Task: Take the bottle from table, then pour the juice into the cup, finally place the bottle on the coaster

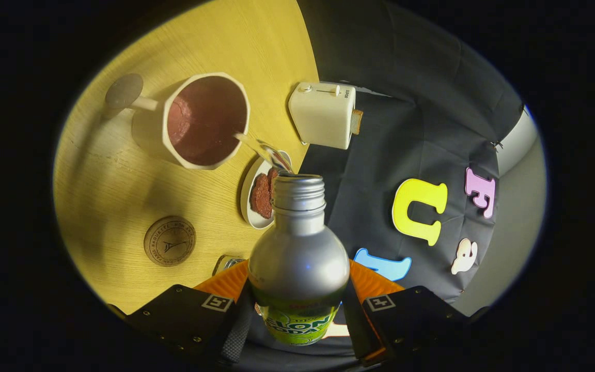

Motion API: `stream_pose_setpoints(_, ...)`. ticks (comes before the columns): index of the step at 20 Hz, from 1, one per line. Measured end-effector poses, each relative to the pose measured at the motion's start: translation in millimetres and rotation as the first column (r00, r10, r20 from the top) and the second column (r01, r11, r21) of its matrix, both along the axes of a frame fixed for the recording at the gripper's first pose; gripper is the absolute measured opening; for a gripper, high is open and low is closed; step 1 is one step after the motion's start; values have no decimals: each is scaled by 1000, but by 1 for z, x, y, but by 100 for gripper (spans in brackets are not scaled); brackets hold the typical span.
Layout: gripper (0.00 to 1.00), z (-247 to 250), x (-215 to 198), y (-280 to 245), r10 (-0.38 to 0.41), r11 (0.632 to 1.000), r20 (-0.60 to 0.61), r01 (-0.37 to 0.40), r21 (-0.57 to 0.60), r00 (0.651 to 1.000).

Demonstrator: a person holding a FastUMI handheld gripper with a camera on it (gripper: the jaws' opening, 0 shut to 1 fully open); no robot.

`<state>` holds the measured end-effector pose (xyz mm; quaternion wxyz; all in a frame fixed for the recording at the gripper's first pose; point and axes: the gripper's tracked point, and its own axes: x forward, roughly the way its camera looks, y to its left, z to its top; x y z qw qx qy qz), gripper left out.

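The gripper [297, 310] is clamped on the silver aluminium bottle with a green label [298, 258], both fingers pressing its lower body. The bottle is tilted, its threaded open neck aimed at eleven o'clock, and a thin clear stream arcs into the cream faceted cup with a dark red interior [202, 121] on the yellow wooden table [106, 175]. The round wooden coaster [169, 241] lies at nine o'clock of the bottle. The smooth metal looks slippery and easily dented; the label band seems the surest hold, and it likely lightens while emptying.
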<state>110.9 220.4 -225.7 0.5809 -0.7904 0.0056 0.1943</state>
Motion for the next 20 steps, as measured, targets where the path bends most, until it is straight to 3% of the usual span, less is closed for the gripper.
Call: stream_pose_setpoints(20, 78, 1, 2, -8, 6, 998, -3, -6, -58, 1000)
